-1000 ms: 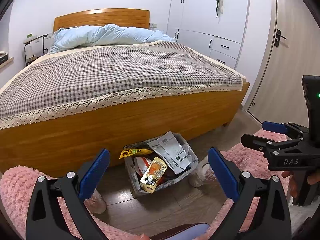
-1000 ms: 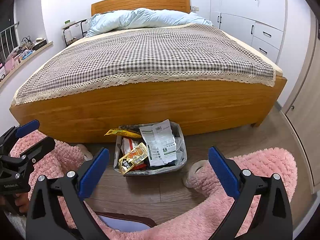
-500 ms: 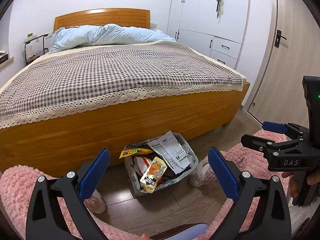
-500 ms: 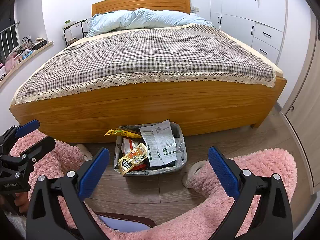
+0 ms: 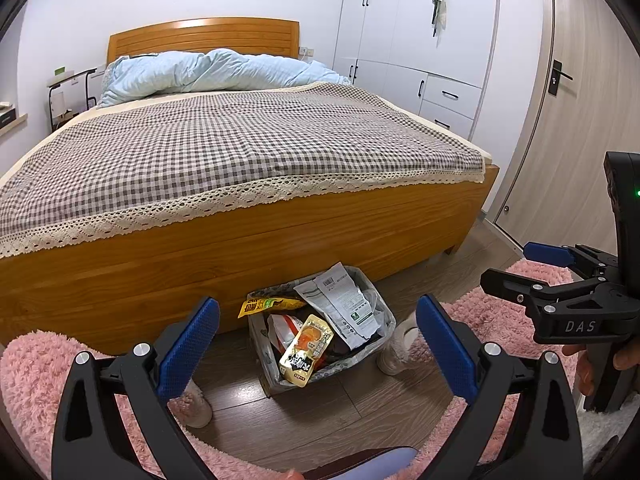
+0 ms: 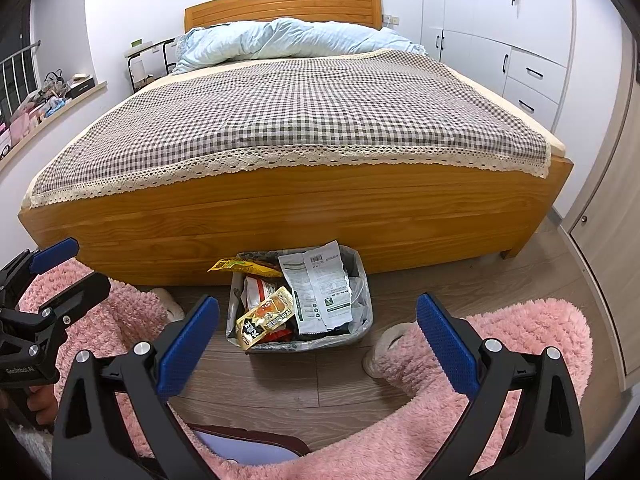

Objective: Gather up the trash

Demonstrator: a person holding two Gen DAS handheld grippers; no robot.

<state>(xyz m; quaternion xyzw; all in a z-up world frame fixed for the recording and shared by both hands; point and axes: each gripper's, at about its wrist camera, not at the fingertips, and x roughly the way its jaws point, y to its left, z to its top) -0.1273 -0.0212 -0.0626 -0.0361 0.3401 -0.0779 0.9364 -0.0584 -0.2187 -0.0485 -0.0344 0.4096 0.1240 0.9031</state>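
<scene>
A small lined trash bin [image 5: 382, 322] [image 6: 362, 322] stands on the wood floor against the bed's footboard, stuffed with wrappers. A white printed packet [image 5: 342, 304] [image 6: 318, 286] lies on top. An orange snack pouch [image 5: 307, 350] [image 6: 266, 318] leans over the front rim, and a yellow wrapper [image 5: 268, 304] [image 6: 242, 266] sticks out at the back left. My left gripper [image 5: 318, 344] [image 6: 60, 268] is open and empty, held back from the bin. My right gripper [image 6: 318, 344] [image 5: 520, 266] is likewise open and empty, to the right of the left one.
A wooden bed [image 6: 280, 216] with a checked cover fills the back. Pink fluffy slippers [image 5: 400, 344] [image 6: 400, 344] on the person's feet flank the bin. White wardrobes [image 5: 420, 40] and a door [image 5: 580, 100] stand on the right; a cluttered ledge [image 6: 48, 100] lies at the left.
</scene>
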